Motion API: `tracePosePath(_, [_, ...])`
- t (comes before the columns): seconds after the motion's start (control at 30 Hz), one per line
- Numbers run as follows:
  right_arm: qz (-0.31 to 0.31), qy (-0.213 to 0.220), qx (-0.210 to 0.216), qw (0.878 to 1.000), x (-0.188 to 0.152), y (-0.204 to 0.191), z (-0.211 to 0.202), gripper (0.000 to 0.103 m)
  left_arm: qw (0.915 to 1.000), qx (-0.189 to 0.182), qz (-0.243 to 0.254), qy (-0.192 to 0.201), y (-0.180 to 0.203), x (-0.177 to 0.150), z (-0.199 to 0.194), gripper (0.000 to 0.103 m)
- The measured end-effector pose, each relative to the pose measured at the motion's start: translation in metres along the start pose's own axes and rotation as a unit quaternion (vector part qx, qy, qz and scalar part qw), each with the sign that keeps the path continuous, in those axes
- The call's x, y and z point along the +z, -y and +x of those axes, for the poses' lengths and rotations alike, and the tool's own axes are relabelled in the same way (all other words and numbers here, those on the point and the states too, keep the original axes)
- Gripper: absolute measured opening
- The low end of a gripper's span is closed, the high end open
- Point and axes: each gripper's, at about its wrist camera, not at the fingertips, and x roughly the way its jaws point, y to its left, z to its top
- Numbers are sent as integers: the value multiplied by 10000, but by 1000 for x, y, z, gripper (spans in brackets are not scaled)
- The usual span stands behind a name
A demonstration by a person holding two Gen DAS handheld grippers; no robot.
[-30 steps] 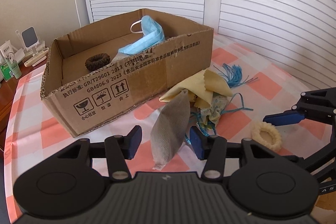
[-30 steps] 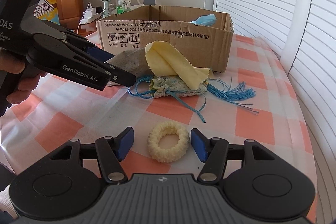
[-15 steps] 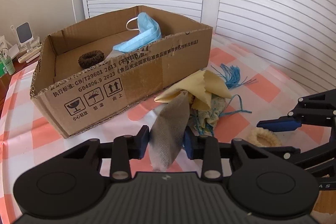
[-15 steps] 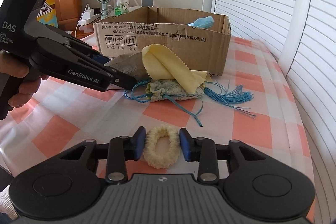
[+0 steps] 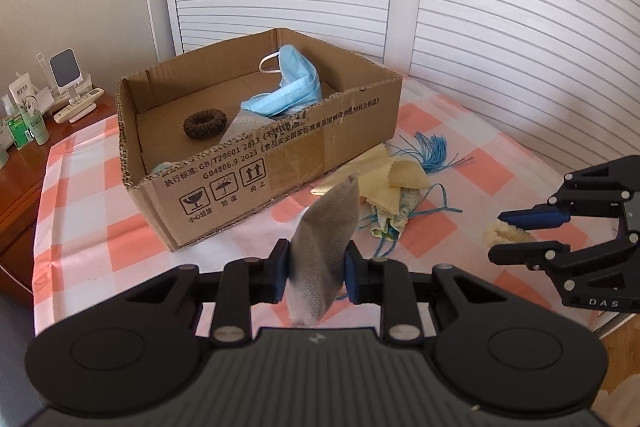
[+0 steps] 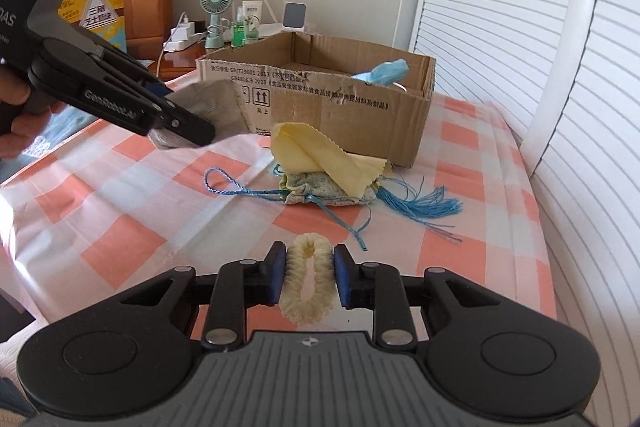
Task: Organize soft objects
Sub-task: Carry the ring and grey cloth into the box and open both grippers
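Tools [image 5: 316, 277] above checked tablecloth [image 5: 76, 195], shuttered doors [image 5: 520, 7] behind.

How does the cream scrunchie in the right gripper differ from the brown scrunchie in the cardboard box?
The cream scrunchie is pale and fluffy; the brown scrunchie is dark and ribbed. The cream one is squeezed into a narrow oval between the closing pads of the right gripper; the brown one keeps a round ring shape. The cream one is held clear of the table; the brown one lies flat on the floor of the cardboard box. Both are soft fabric hair rings.

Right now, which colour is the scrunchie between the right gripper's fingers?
Cream, a pale yellowish white; the scrunchie shows best in the right wrist view.
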Motion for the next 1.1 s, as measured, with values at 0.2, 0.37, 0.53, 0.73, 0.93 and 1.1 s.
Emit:
tracePosePath(0.2, [-282, 56, 184, 9994, 9, 1, -11, 30, 9999, 41, 82, -40, -4, 12, -25, 26])
tracePosePath(0.37, [-573, 147, 226, 9980, 19, 1, -16, 30, 9998, 143, 99, 80, -13, 35, -34, 26])
tracePosePath(0.53, [-701, 209, 293, 9969, 32, 4, -14, 30, 9984, 458, 226, 256, -29, 72, -26, 26])
tracePosePath(0.73, [-680, 270, 299, 9969, 54, 13, -4, 30, 9950, 916, 324, 246, -45, 106, 11, 26])
tracePosePath(0.93, [-732, 215, 317, 9966, 74, 18, 8, 30, 9922, 1210, 198, 222, -54, 104, 45, 77])
tracePosePath(1.1, [-733, 64, 410, 9964, 88, 24, 17, 30, 9934, 1066, 324, 265, -44, 88, 31, 89])
